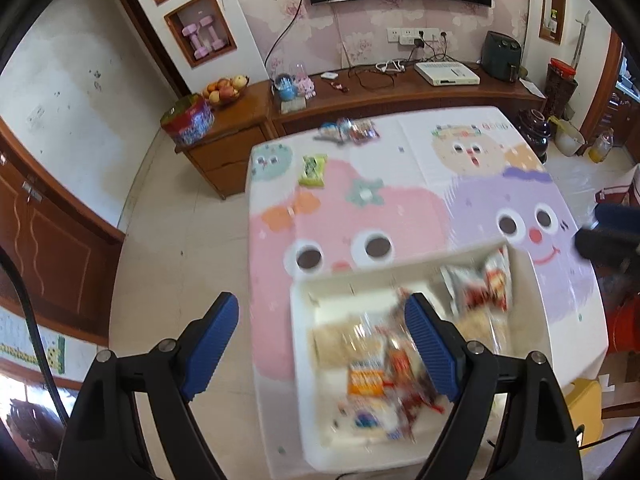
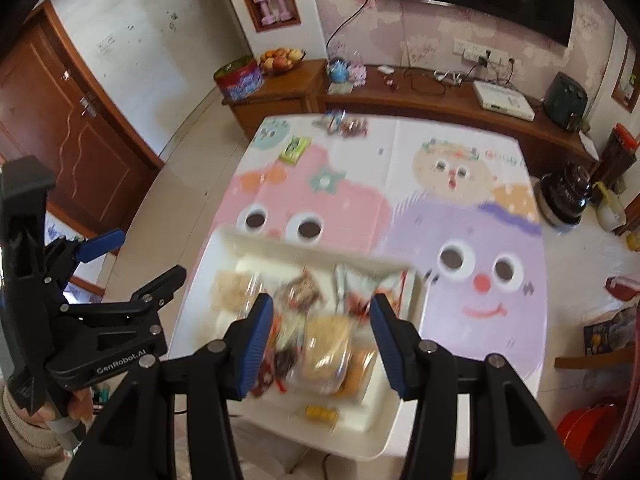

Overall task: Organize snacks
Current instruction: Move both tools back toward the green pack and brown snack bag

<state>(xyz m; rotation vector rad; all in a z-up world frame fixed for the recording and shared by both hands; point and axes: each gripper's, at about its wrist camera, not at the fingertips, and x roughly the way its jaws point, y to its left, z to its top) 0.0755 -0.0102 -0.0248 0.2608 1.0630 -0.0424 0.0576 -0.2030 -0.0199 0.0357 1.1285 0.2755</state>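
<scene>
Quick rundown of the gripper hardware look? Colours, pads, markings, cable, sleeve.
Both the left gripper and the right gripper are black plastic with silver pivot screws and ribbed blue pads. White "GenRobot.AI" lettering marks the left body. A black cable trails left. Cream knit sleeve.

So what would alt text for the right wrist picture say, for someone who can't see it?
A blue-padded right gripper, jaws open, hangs above a white tray of wrapped snacks on a cartoon tablecloth. A green packet lies farther back; the left gripper shows at left.
</scene>
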